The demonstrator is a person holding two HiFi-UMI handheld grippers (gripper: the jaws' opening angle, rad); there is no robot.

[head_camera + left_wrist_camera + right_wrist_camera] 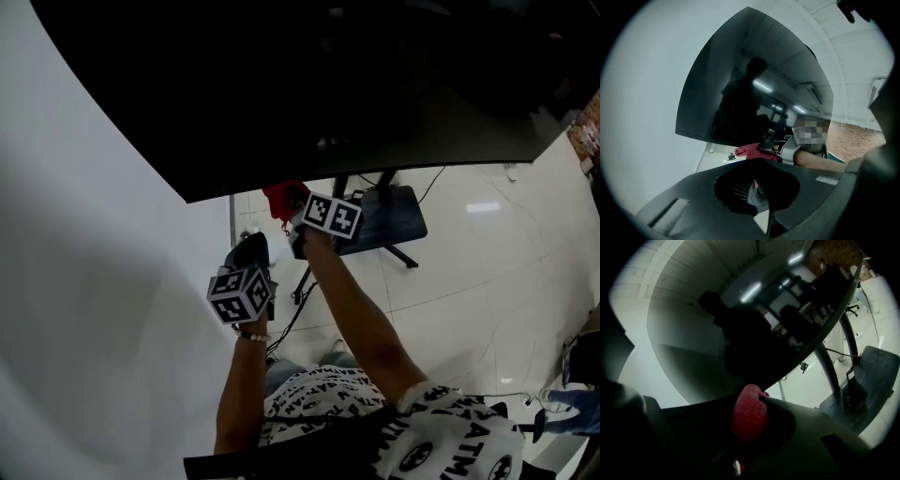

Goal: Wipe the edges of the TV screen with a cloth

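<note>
The big dark TV screen (356,84) fills the top of the head view; its lower left corner hangs just above my grippers. My right gripper (292,214) is shut on a red cloth (281,197) and holds it against the screen's bottom edge near that corner. In the right gripper view the cloth (750,416) bulges between the jaws below the screen (754,333). My left gripper (249,255) hangs lower and to the left, apart from the screen, jaws together with nothing in them. From the left gripper view the cloth (750,151) and right gripper (771,146) show under the screen (754,84).
A white wall (84,281) stands close on the left. The TV's dark stand base (389,216) rests on the white tiled floor (469,262), with cables (300,281) trailing beside it. The stand's legs (848,343) rise to the right of the cloth.
</note>
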